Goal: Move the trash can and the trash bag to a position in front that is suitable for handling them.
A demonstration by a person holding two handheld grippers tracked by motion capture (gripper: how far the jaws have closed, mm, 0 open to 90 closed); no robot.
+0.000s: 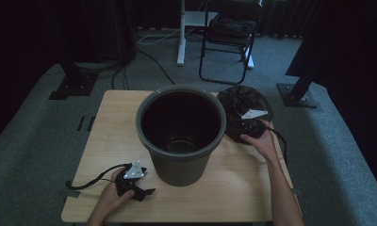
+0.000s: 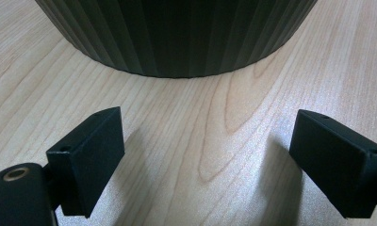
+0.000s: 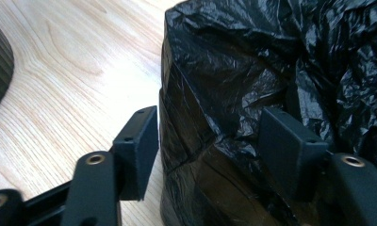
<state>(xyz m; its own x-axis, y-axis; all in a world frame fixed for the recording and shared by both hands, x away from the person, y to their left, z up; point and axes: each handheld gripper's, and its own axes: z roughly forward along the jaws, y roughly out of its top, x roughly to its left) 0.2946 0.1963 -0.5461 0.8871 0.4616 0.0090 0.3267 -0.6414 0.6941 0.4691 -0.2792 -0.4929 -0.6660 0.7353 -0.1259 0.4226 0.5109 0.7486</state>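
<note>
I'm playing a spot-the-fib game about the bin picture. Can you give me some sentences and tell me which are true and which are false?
1. The bin stands upright on the wooden table. True.
2. The bin is stuffed full of rubbish. False: its inside looks dark and empty.
3. The right gripper has a fold of the crumpled black bag between its jaws. True.
4. The left gripper is squeezing the bin. False: its jaws stand wide apart over bare table, short of the bin's ribbed wall.
5. The black bag lies on the floor. False: it sits on the table, beside the bin.
</note>
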